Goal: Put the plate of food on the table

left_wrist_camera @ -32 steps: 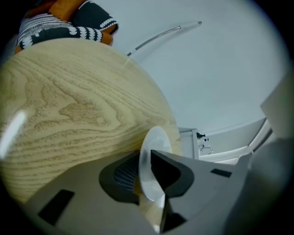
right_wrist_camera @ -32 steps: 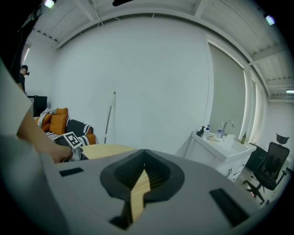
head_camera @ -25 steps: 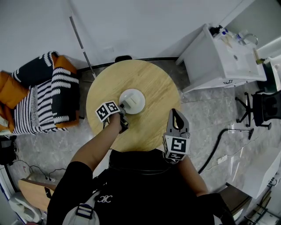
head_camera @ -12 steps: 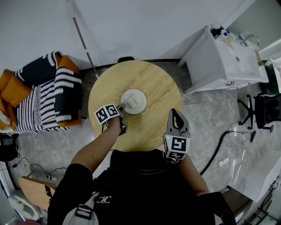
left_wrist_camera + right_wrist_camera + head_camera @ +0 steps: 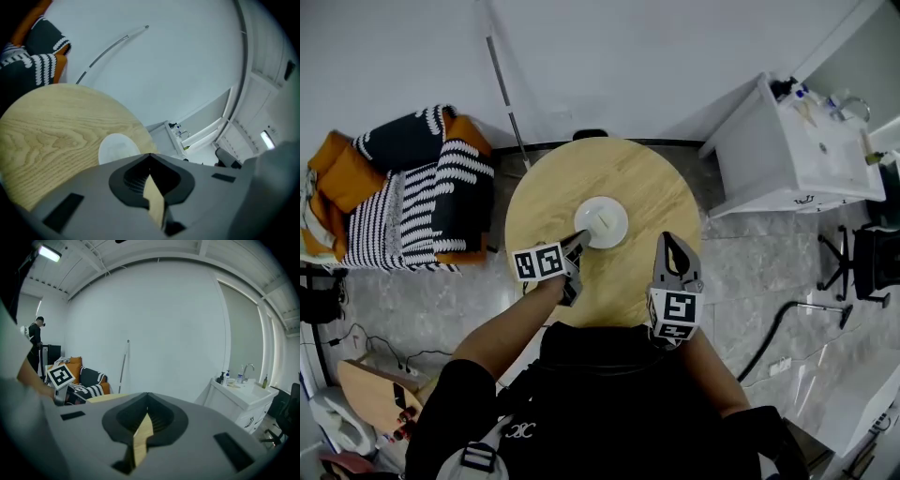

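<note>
Plate [image 5: 602, 222] rests on round table [image 5: 647, 187]. Left gripper [image 5: 579, 240], just beside plate: fingers closing together, empty. Right gripper [image 5: 672, 240]: fingers pressed together.

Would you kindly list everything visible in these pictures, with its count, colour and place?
Table: one, light wood, round, centre.
Plate: one, white, middle of the table, pale food on it.
Sofa: one, orange, with black-and-white striped throws, left.
Sink cabinet: one, white, upper right.
Office chair: one, black, right edge.
Left gripper: one, grey, shut, empty, at the plate's near edge.
Right gripper: one, grey, shut, empty, over the table's near right.
</note>
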A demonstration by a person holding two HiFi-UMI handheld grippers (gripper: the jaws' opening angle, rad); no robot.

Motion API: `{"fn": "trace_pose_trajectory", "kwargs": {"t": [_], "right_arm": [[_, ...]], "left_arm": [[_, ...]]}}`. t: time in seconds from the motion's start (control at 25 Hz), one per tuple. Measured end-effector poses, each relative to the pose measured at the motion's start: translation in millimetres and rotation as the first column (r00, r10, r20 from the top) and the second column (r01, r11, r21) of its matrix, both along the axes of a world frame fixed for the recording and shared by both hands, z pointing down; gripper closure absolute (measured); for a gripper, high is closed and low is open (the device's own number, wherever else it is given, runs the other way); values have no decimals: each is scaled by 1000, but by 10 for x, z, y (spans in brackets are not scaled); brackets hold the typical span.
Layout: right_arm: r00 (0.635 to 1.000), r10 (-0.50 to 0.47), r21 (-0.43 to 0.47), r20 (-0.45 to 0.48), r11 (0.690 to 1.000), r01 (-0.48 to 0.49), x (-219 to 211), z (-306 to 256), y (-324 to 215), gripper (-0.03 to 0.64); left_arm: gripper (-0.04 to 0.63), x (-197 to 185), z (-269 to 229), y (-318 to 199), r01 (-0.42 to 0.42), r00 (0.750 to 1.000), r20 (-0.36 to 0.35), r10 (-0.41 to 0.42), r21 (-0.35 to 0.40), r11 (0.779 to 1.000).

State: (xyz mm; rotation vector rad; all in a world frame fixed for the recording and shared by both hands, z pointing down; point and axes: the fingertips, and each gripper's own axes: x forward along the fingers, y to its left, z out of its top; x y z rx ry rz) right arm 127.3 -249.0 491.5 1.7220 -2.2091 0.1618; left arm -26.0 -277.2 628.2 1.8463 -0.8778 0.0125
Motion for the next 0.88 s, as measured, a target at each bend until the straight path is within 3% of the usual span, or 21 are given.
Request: {"fn": "trace_pose_trajectory", "kwargs": {"t": [0.08, 0.16, 0.32, 0.48, 0.64, 0.88], "right_arm": [[1000, -18, 6, -1, 1000, 18, -64, -11, -21, 609], [1000, -30, 9, -1, 1000, 30, -108, -21, -42, 609], [999, -43, 14, -2, 999, 43, -145, -39, -66, 609], [998, -56, 29, 9, 998, 56, -184, -69, -84, 609], [997, -72, 56, 31, 996, 70, -223, -134, -91, 609], [989, -136, 116, 66, 985, 127, -299, -288, -35, 609]], "left_arm": [[588, -4, -132, 44, -41, 998, 51, 36, 90, 995], [588, 22, -315, 88, -103, 989, 123, 80, 199, 975], [588, 104, -678, 169, -223, 960, 244, 134, 384, 896], [588, 172, -966, 194, -281, 938, 321, 131, 483, 829], [588, 270, -1260, 228, -350, 906, 408, 114, 569, 744], [588, 301, -1569, 204, -324, 915, 397, 74, 611, 722]]}}
